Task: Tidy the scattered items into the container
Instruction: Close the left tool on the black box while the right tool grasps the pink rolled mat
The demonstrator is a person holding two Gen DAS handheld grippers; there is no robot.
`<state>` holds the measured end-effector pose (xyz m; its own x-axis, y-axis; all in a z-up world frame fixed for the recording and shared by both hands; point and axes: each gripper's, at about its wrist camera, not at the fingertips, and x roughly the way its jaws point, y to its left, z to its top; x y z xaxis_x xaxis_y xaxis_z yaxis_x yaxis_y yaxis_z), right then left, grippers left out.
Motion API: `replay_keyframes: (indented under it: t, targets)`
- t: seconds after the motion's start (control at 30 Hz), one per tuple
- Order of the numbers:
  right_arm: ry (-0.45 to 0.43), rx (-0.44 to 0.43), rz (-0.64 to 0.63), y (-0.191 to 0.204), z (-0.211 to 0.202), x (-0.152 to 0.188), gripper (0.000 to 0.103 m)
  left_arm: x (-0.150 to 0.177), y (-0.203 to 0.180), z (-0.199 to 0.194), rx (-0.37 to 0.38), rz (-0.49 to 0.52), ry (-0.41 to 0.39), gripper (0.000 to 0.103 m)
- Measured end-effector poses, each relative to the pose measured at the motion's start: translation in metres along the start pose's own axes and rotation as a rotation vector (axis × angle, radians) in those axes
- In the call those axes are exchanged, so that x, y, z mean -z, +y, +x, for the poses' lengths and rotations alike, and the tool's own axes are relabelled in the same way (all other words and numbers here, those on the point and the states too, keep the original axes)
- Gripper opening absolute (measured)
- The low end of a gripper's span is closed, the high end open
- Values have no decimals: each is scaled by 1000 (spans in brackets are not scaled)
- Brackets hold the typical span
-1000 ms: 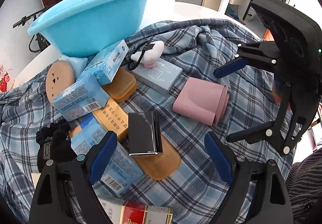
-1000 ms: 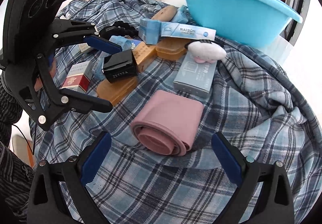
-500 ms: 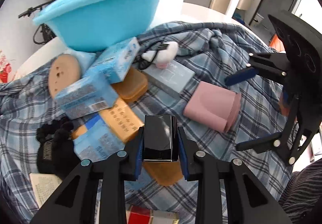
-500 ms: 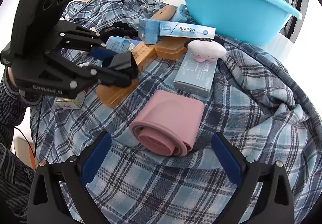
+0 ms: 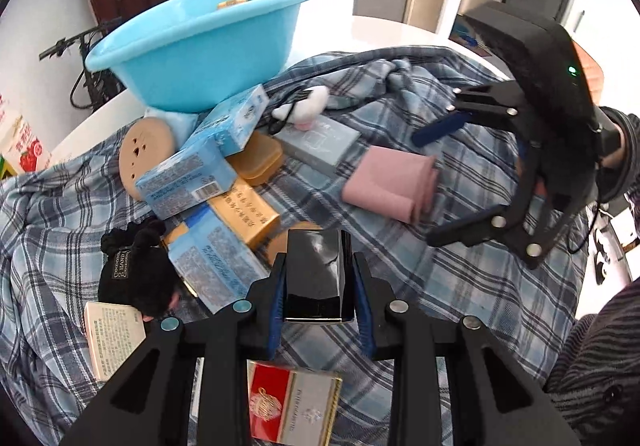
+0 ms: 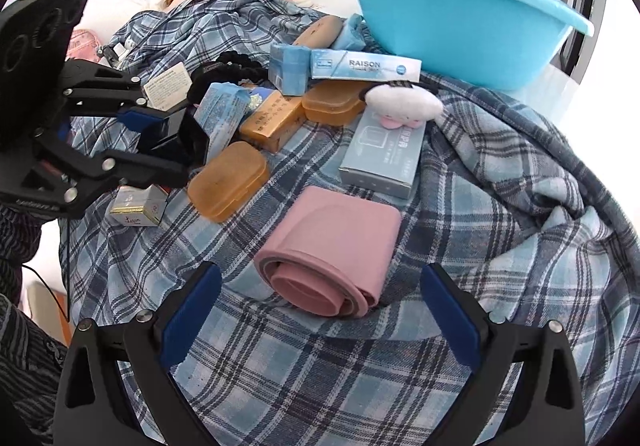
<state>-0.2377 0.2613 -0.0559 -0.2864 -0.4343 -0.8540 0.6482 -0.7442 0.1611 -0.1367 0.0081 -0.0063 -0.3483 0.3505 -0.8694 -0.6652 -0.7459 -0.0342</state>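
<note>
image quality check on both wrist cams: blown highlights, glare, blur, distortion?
Left wrist: window area behind the blue basin is blown out, a white reflection sits on the glossy black box, edges bend from fisheye. Right wrist: background wall and right side overexposed, pink roll sharp, plaid cloth curves toward the rim.

Your red-and-white carton (image 5: 294,402) sits partly hidden behind the left hand-held gripper (image 5: 318,286) frame. The amber case (image 5: 294,240) shows only a sliver behind the black box (image 5: 318,278). Basin (image 5: 208,45) contents: too small to tell.
</note>
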Motion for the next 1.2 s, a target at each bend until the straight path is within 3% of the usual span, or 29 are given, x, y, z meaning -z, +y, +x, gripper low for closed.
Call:
replay_keyframes:
  t: [0.13, 0.23, 0.37, 0.73, 0.77, 0.8, 0.97, 1.2]
  targets:
    - [-20, 61, -50, 9, -2, -2, 99, -1, -4, 4, 61, -26, 9, 32]
    - [-18, 78, -61, 12, 0, -4, 99, -2, -7, 6, 32, -18, 4, 32]
    - [-1, 89, -66, 12, 5, -5, 99, 0, 2, 8, 46, -66, 7, 32]
    - [14, 68, -20, 2, 15, -4, 99, 7, 5, 8, 29, -64, 11, 32]
    - [14, 55, -17, 2, 14, -3, 74, 7, 5, 8, 31, -61, 12, 32]
    - [21, 40, -9, 1, 13, -3, 68, 7, 4, 8, 31, -58, 12, 32]
    - [38, 86, -70, 13, 7, 4, 67, 8, 0, 8, 28, -50, 19, 32]
    - [26, 49, -72, 22, -4, 9, 67, 8, 0, 8, 23, -56, 24, 32]
